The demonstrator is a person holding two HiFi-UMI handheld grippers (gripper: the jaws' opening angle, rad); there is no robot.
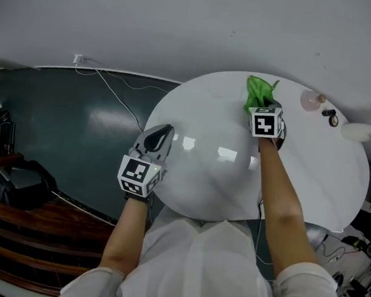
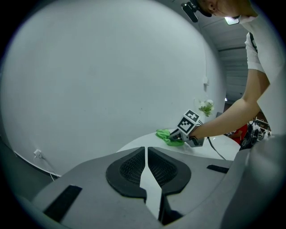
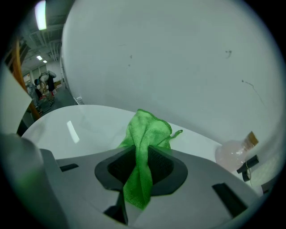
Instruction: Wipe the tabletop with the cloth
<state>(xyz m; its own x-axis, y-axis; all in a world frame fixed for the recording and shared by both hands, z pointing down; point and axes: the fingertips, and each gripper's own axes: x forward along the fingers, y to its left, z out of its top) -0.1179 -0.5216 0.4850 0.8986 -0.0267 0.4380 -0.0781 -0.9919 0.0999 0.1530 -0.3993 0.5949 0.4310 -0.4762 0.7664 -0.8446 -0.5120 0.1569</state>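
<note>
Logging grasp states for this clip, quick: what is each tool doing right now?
Left tool: closed, holding nothing.
Right tool: closed on the green cloth.

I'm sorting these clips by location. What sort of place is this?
Likely an open workshop or studio hall rather than a home: a round white table by a bare wall, ceiling strip lights in the distance, and a cable trailing across the dark floor.

Bright green cloth (image 1: 259, 91) against glossy white counter (image 1: 201, 185). Grey left tongs (image 1: 161, 134) and right tongs (image 1: 262, 109), black-padded, bearing black-and-white square markers (image 1: 264, 125). Dark teal floor (image 1: 63, 133) at left of frame; pale pink flask (image 1: 309, 100) at upper right.
</note>
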